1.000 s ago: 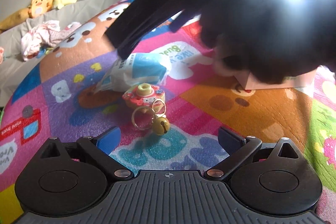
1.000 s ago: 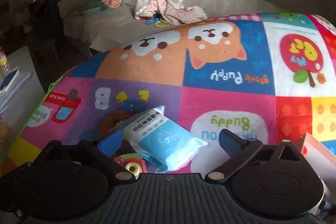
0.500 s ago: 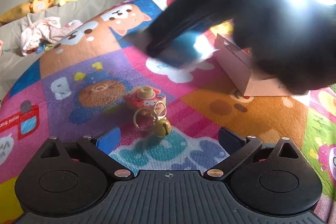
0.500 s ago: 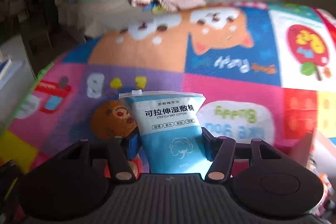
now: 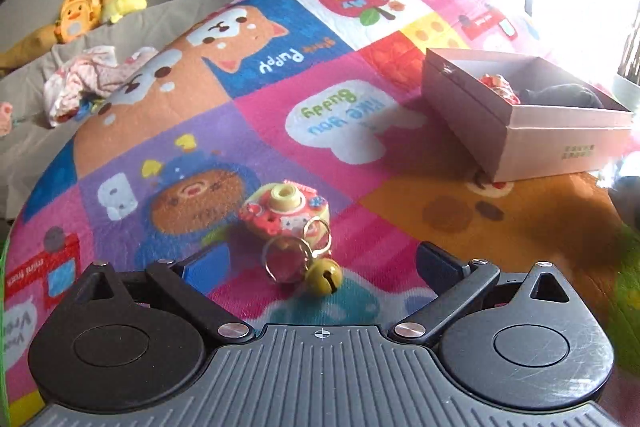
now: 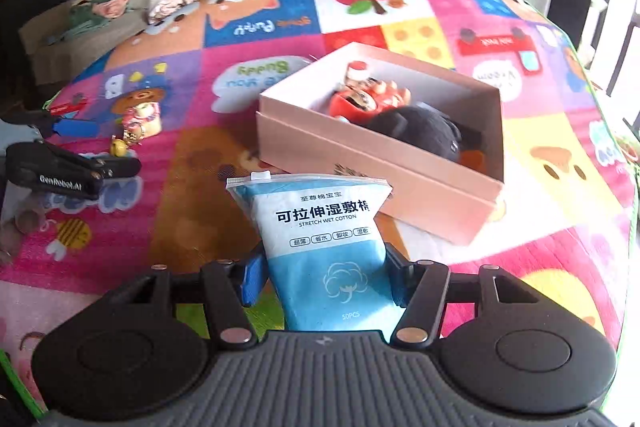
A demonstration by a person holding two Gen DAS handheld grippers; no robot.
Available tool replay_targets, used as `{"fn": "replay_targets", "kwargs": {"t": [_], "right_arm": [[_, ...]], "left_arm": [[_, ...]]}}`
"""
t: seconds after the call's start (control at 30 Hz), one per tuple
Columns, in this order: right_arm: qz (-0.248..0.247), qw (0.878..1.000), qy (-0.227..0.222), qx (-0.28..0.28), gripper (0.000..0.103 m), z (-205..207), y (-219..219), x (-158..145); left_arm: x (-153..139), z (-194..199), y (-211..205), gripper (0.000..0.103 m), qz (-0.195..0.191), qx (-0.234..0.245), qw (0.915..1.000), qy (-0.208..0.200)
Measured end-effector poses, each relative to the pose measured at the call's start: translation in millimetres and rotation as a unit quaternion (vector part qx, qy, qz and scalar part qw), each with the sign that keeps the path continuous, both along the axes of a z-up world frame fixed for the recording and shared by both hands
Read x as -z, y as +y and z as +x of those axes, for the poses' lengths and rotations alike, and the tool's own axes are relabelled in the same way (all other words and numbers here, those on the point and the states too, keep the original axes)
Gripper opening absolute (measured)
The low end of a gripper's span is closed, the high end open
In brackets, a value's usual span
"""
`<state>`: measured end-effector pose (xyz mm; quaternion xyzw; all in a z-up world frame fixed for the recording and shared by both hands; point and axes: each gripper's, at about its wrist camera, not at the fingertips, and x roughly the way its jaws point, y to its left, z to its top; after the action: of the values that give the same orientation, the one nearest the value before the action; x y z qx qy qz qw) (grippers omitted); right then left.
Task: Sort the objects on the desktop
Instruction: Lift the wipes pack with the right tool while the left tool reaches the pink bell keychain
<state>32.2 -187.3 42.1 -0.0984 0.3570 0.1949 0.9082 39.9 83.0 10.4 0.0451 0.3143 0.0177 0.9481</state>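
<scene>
The right claw [image 6: 322, 277] has lifted the cotton-pad pouch [image 6: 320, 247] — now clenched on it before the box [image 6: 380, 163] — while the left claw [image 5: 320, 263] waits released behind the keychain [image 5: 292, 227].

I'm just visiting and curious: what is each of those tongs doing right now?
Left tongs: open, holding nothing, with the camera keychain lying on the mat just ahead.
Right tongs: closed on the blue cotton pad pack.
</scene>
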Motion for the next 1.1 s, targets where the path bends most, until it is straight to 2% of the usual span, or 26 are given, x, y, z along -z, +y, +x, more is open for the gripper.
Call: {"fn": "replay_targets", "kwargs": {"t": [0.03,0.1,0.23,0.33,0.43,0.57,0.67,0.73,0.8,0.87,0.97,1.1], "right_arm": [[0.013,1.0,0.002,0.006,0.065,-1,-6,3],[0.052,0.999,-0.001,0.013,0.083,-7,-17,5],[0.107,0.994,-0.019,0.034,0.09,-16,-33,7],[0.128,0.99,-0.02,0.056,0.094,-16,-40,14],[0.147,0.986,-0.01,0.076,0.097,-16,-47,24],[0.178,0.979,-0.01,0.099,0.101,-14,-58,27],[0.189,0.976,-0.01,0.107,0.103,-14,-62,29],[0.189,0.976,-0.011,0.109,0.103,-14,-61,29],[0.186,0.976,-0.01,0.111,0.103,-14,-60,30],[0.183,0.977,-0.011,0.112,0.103,-14,-59,30],[0.176,0.978,-0.018,0.113,0.103,-17,-56,30],[0.166,0.979,-0.026,0.113,0.103,-19,-53,29]], "left_arm": [[0,5,2,0.102,0.001,-0.004,1.0,0.002],[-1,14,8,0.102,-0.009,-0.013,0.9998,0.012],[1,33,20,0.102,-0.041,-0.032,0.998,0.035],[4,47,16,0.102,-0.037,-0.038,0.9976,0.044],[4,50,6,0.102,-0.066,-0.028,0.9954,0.063],[3,33,-21,0.102,-0.086,0.044,0.9934,0.062],[1,12,-43,0.102,-0.099,0.124,0.9854,0.061],[-4,-4,-52,0.103,-0.1,0.165,0.9801,0.046],[-9,-16,-57,0.103,-0.096,0.184,0.978,0.026],[-13,-17,-58,0.103,-0.08,0.155,0.9845,0.015],[-15,-3,-56,0.103,-0.039,0.084,0.9956,0.011],[-11,26,-42,0.103,-0.029,0.008,0.9989,0.035]]}}
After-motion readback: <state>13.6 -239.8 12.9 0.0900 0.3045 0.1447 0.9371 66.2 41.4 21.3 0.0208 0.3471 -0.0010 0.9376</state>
